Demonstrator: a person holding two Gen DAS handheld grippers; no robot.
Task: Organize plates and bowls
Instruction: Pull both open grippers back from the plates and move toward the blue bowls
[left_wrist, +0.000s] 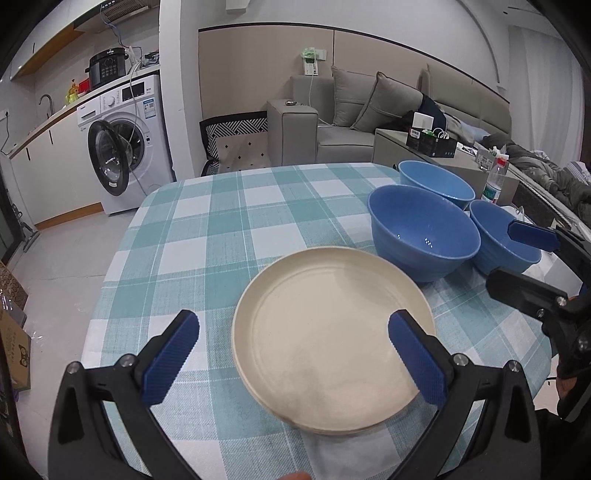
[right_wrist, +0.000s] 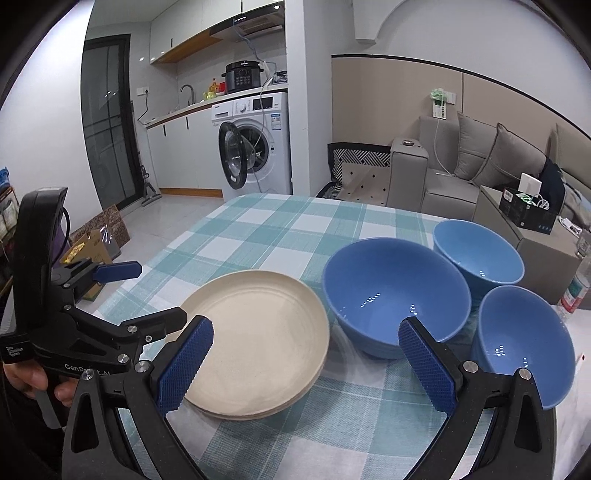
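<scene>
The left gripper (right_wrist: 122, 291) reads "GenPr…t.AI".

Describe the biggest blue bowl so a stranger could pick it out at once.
Start at the table with the teal checked cloth. Just to the right of the cream plate stack sit three blue bowls in a cluster. The biggest bowl is the one nearest the plates, darker blue and wider than the far pale bowl and the near-right bowl.

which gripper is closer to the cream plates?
Left. Left gripper hangs open over the plates, one pad above the rim. Right gripper, also open, sits beside them, nearer the bowls.
</scene>
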